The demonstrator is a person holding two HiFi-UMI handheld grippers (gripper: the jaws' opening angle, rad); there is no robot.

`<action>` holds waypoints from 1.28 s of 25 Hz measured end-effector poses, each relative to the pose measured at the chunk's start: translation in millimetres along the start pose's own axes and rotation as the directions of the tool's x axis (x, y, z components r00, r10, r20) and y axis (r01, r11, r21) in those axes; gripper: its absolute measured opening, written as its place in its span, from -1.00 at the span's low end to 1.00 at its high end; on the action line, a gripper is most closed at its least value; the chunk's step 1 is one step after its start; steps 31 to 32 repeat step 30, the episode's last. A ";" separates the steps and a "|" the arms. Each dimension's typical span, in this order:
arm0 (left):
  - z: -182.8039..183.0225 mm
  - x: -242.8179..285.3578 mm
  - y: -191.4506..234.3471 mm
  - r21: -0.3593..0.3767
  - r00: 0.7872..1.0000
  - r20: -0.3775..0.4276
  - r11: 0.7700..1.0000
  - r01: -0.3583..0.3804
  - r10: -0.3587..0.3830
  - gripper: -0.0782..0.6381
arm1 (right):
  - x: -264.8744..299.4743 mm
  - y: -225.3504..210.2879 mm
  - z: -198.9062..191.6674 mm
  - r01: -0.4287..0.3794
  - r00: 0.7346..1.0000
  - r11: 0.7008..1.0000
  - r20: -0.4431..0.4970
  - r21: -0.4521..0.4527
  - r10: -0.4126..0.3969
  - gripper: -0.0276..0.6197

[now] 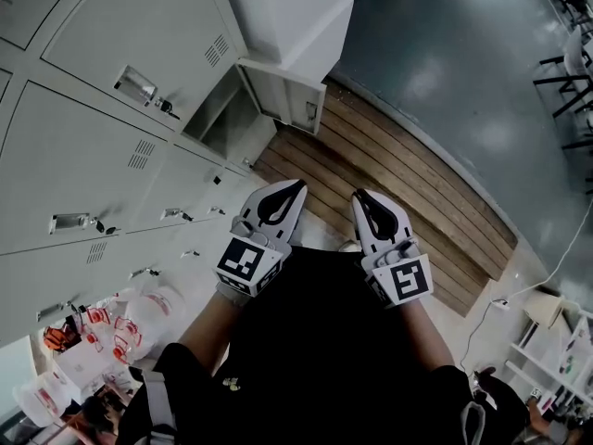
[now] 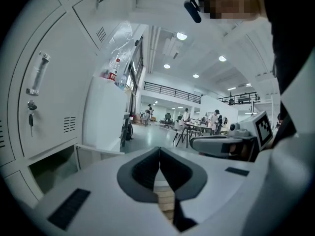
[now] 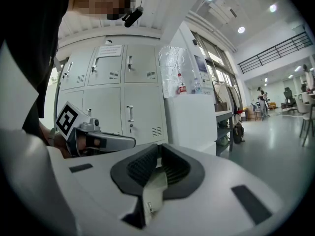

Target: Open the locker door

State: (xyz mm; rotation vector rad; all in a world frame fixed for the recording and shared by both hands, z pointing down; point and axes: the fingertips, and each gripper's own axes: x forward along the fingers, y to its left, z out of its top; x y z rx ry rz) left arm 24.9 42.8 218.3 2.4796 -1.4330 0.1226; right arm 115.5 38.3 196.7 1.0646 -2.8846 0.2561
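Presently both tools idle close to the person's body, well apart from the bank of lockers [image 1: 93, 156] at the left. The left hand-held gripper [image 1: 296, 185] is clenched, its dark pads meeting at the tips with nothing between them. The right hand-held gripper [image 1: 359, 196] is likewise clenched and empty, and the two sit side by side above the wooden floor strip [image 1: 398, 188]. One locker door [image 1: 283, 95] at the far end of the bank already stands swung out, leaving its compartment [image 1: 227, 123] dark and exposed. The doors nearer the person look flush and closed, one with a key [image 1: 167, 108] in its lock. Plastic bags [image 1: 130, 323] sit against the near left of the bank. Judgement: for that far door the opening step looks done, and this reads as a rest pose, neither tool engaged with anything. Should another door be the target, the next move would call for parting the jaws first, reaching left to that door's handle, closing on it squarely, then drawing it outward along the hinge arc. Which door is meant cannot be told from here.
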 end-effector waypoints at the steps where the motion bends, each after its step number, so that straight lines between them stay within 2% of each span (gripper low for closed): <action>1: 0.5 0.3 0.4 -0.004 1.000 0.005 1.000 -0.003 0.003 -0.72 | -0.6 -0.7 0.2 -0.001 1.000 1.000 0.000 0.000 0.001 -0.77; 7: 6.9 5.4 -1.7 -0.004 0.999 0.031 1.000 0.007 -0.007 -0.72 | 0.0 -2.1 -3.9 -0.016 1.000 1.000 -0.023 -0.006 0.016 -0.77; 16: 1.7 7.2 0.5 -0.037 1.000 0.021 0.999 -0.006 0.006 -0.72 | -4.9 -8.3 -5.8 -0.001 1.000 1.000 -0.025 0.023 0.001 -0.77; 32: -3.7 2.1 0.9 -0.027 0.999 -0.003 0.999 0.033 -0.033 -0.72 | -0.1 -5.4 -8.7 0.012 0.999 1.000 -0.037 0.029 -0.011 -0.77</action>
